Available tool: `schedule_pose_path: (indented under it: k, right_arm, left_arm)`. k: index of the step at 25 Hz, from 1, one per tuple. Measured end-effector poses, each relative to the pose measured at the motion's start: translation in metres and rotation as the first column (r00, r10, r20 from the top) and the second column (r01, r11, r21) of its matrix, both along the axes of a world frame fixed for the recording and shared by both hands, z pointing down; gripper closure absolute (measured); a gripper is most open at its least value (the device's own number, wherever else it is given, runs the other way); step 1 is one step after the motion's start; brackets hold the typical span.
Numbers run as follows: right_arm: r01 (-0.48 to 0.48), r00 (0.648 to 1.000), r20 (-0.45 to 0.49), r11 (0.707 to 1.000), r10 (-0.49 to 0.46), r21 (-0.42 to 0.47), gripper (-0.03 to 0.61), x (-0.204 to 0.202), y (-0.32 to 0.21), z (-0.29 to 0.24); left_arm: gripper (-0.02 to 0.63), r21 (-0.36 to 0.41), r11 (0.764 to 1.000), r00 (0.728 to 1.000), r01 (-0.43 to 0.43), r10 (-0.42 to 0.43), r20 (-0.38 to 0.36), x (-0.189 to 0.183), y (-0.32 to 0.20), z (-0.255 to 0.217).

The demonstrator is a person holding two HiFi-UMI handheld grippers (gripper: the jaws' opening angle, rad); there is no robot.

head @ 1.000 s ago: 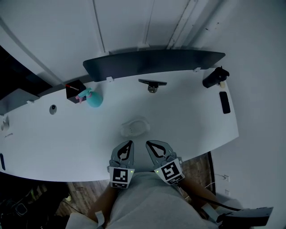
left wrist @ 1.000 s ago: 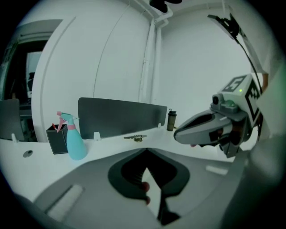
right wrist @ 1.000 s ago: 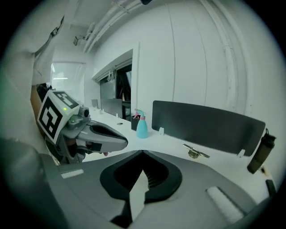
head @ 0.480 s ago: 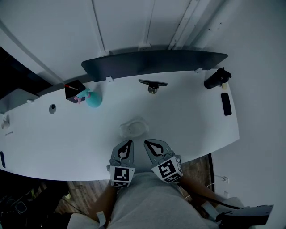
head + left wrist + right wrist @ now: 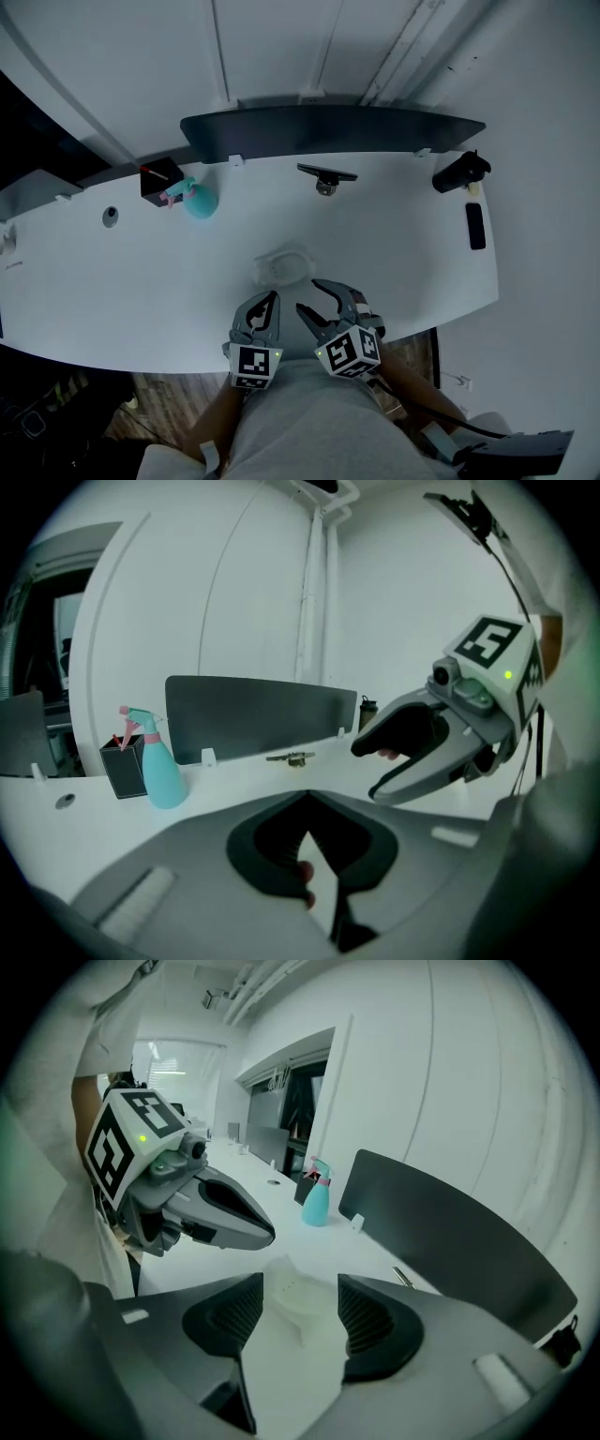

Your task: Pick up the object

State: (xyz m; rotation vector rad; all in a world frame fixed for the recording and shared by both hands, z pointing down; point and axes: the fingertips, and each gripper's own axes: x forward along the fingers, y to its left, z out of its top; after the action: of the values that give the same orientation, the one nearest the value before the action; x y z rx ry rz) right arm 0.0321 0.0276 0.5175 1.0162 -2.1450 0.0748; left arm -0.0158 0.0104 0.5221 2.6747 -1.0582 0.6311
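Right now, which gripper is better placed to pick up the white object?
Right. The right gripper has just been opening its jaws. Nothing is between them, and the white object is lined up just ahead of the gap. The left gripper is shut.

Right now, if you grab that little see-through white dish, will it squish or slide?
The small pale translucent dish looks thin-walled, so probably light and slightly bendy. On the smooth white table, a nudge may slide it. Low and wide, it seems unlikely to tip.
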Motion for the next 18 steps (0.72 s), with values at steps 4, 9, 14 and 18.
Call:
schedule_pose_path:
  k: [4, 9, 14, 18]
  right_arm:
    - [0.104, 0.974, -0.209, 0.994, -0.092, 0.046, 0.265, 0.005, -0.006, 0.01]
    - [0.338, 0.794, -0.548, 0.94, -0.263, 0.039, 0.205, 0.004, -0.017, 0.038]
    - [0.439, 0.672, -0.617, 0.891, -0.409, -0.112, 0.082, -0.003, -0.029, 0.075]
    - [0.458, 0.63, -0.602, 0.861, -0.491, -0.223, 0.031, -0.006, -0.038, 0.094]
  left_arm:
    - [0.612, -0.003, 1.0, 1.0, 0.016, -0.016, -0.004, -0.004, -0.003, 0.001]
    - [0.612, -0.012, 0.999, 0.999, 0.042, -0.042, -0.004, -0.011, -0.004, 0.004]
    - [0.612, -0.022, 0.997, 0.997, 0.077, -0.077, -0.008, -0.018, -0.008, 0.007]
    - [0.612, -0.034, 0.994, 0.995, 0.101, -0.102, -0.013, -0.023, -0.011, 0.01]
